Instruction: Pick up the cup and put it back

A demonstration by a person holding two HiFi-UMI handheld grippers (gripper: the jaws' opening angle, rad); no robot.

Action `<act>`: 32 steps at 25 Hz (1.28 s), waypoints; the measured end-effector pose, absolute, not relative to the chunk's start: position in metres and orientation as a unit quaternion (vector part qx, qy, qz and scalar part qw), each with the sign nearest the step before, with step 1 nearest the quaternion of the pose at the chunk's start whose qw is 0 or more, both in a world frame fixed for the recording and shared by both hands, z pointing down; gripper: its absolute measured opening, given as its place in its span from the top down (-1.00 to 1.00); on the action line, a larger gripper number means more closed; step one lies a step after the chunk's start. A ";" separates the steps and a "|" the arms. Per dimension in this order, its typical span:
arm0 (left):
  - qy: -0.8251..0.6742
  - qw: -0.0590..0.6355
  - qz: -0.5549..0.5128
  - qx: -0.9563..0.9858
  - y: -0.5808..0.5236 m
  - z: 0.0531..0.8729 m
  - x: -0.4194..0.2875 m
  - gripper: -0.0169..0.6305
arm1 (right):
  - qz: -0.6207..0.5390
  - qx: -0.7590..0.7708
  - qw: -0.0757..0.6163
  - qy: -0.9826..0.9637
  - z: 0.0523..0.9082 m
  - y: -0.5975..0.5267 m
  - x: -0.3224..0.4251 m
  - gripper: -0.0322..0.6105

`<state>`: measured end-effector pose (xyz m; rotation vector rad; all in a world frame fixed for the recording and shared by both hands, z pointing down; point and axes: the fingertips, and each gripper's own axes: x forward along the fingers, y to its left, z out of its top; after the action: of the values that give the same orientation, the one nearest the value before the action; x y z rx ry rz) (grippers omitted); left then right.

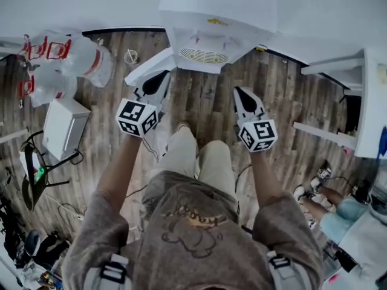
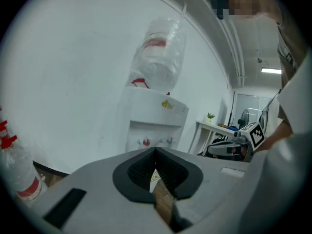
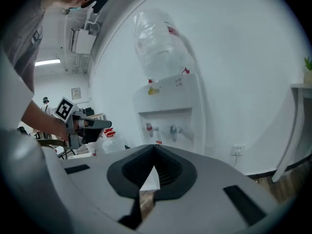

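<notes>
I see no cup plainly in any view; a small white round thing (image 1: 130, 56) lies on the wood floor by the wall, too small to identify. A white water dispenser (image 1: 205, 41) stands straight ahead, with a wrapped bottle (image 2: 158, 52) upside down on top and taps (image 3: 161, 129) over its recess. My left gripper (image 1: 158, 83) is held in the air short of the dispenser's left side, jaws shut and empty. My right gripper (image 1: 242, 95) hovers level with it on the right, jaws also closed on nothing. Each gripper view shows its own pads (image 2: 146, 167) (image 3: 165, 167) meeting at the tip.
Wrapped water bottles (image 1: 60, 62) lie at the left wall, with a white box (image 1: 63, 125) and a black stand (image 1: 36, 168) below them. White tables (image 1: 363, 101) stand at the right. Another person (image 1: 351, 216) sits at the lower right.
</notes>
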<state>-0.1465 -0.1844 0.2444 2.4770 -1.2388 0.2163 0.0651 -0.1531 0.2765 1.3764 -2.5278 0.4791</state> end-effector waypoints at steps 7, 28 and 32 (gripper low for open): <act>-0.412 0.189 0.085 0.887 -0.180 0.105 -0.153 0.94 | 0.165 0.494 0.124 -0.845 0.126 -0.138 0.063 0.89; -0.366 0.174 0.015 0.914 -0.137 -0.071 -0.146 0.94 | 0.128 0.534 0.051 -0.834 -0.053 -0.085 0.063 0.89; -0.362 0.160 0.003 0.918 -0.119 -0.086 -0.135 0.94 | 0.112 0.553 0.016 -0.826 -0.074 -0.072 0.078 0.89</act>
<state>-0.1346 -0.1186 -0.0864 2.6227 -1.0349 0.0078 0.0776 -0.0723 -0.0744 1.7184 -2.5685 0.3471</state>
